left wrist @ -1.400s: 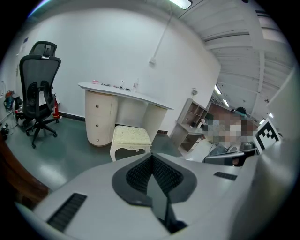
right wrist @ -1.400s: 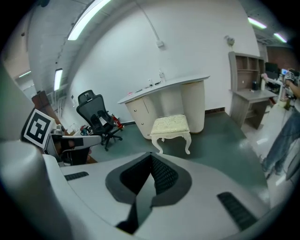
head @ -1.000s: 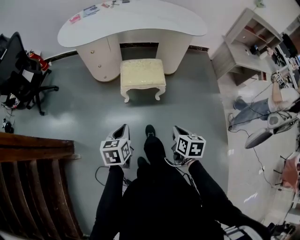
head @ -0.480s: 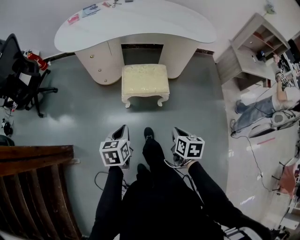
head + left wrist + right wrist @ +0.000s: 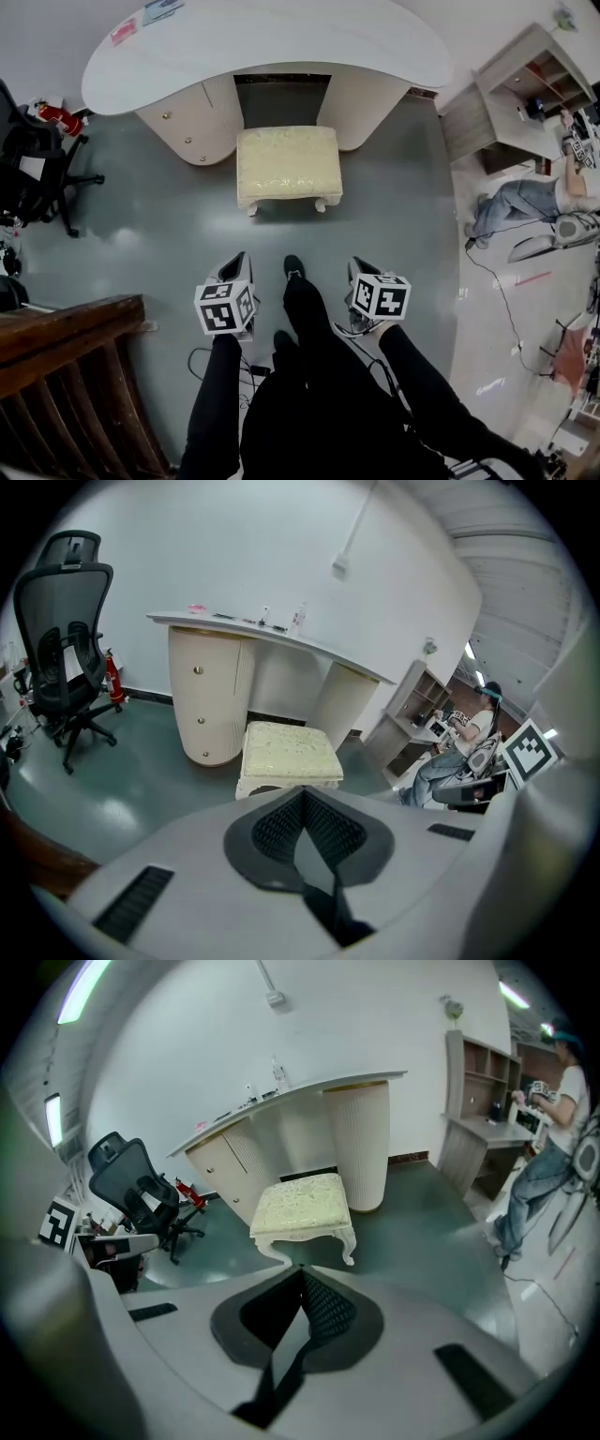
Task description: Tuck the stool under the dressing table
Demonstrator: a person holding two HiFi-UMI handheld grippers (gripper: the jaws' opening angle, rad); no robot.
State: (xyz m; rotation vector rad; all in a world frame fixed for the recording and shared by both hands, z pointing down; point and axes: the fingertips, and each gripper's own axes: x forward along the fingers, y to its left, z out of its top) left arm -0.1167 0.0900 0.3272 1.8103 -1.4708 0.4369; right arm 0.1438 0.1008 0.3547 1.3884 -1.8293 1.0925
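Note:
The cream padded stool [image 5: 288, 165] with curved white legs stands on the grey floor in front of the knee gap of the white dressing table [image 5: 272, 37]. Its far edge is at the gap and most of it sits outside. Both grippers hang well short of the stool, on either side of my legs. My left gripper [image 5: 234, 267] and right gripper [image 5: 359, 272] are both shut and hold nothing. The stool [image 5: 286, 750] and table [image 5: 281, 639] show ahead of the left gripper [image 5: 302, 794]. The right gripper [image 5: 301, 1271] also faces the stool [image 5: 302, 1206] and table [image 5: 309, 1087].
A black office chair [image 5: 28, 164] and a red extinguisher [image 5: 58, 118] stand at the left. A dark wooden railing [image 5: 66, 375] is at the lower left. At the right are a wooden shelf desk [image 5: 525, 84], a seated person [image 5: 525, 202] and floor cables [image 5: 497, 291].
The view has moved forward: stool and table now lie closer and more directly below. Both grippers stay shut in the same place beside my legs.

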